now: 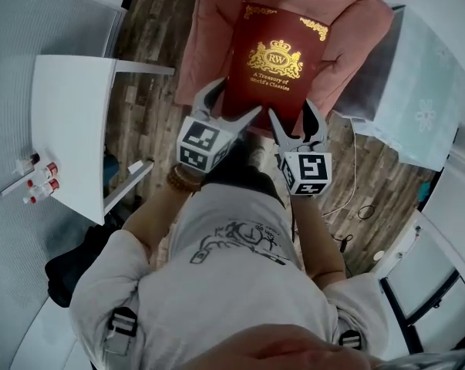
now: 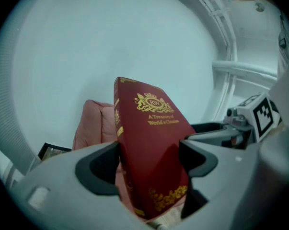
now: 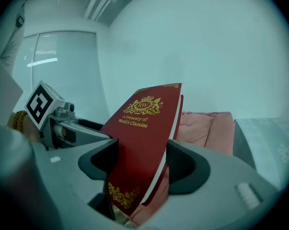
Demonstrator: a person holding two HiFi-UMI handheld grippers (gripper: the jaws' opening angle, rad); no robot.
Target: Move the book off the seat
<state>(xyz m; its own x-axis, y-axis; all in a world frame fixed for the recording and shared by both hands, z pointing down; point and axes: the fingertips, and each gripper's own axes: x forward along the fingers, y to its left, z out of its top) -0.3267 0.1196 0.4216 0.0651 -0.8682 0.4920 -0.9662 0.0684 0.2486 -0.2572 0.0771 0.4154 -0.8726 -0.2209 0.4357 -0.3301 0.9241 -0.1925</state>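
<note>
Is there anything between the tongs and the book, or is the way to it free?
Nothing visible stands between them. The left tongs and the right tongs are each shut on the red book, with the pink seat behind it.

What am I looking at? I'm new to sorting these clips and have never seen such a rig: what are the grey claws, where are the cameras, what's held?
No robot: a person holds a hand-held two-jaw gripper in each hand. One picture comes from a camera on the person's head, looking down; the other two from cameras on the grippers. The left gripper and right gripper both clamp the near edge of a red hardcover book, over a pink cushioned seat. A white table stands to the left.
</note>
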